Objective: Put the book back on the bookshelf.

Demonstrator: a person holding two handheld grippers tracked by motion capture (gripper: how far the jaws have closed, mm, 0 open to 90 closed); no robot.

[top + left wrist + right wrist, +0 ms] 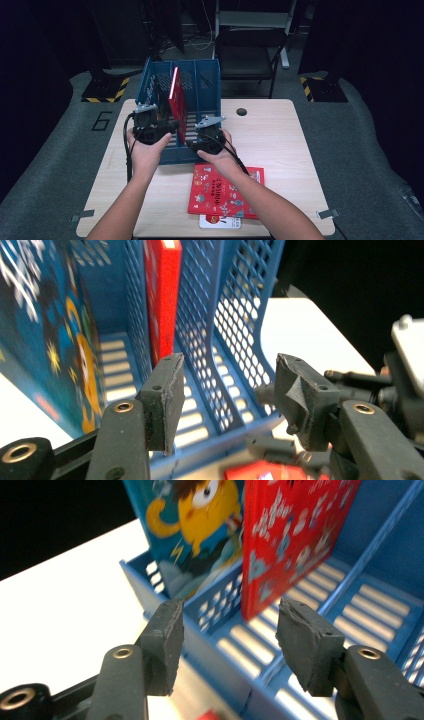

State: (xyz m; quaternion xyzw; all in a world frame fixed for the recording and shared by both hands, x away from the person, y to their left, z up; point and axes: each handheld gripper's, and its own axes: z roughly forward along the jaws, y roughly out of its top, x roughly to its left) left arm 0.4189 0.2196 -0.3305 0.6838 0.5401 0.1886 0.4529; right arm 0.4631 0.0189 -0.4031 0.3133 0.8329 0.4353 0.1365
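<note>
A blue mesh file rack (206,75) stands on the wooden table (285,145). A red book (176,100) stands upright in a middle slot, also seen as the red book (162,295) and the red book (295,535). A blue cartoon picture book (200,525) stands in the slot beside it. My left gripper (167,129) is at the rack's front left and my right gripper (197,141) at its front middle. In the left gripper view my left gripper (227,375) is open with nothing between its jaws. My right gripper (230,617) is open and empty too.
Another red book (225,192) lies flat near the table's front edge, on top of a white booklet (220,221). The table has a cable hole (241,111) behind the rack. A black chair (250,50) stands beyond the far edge.
</note>
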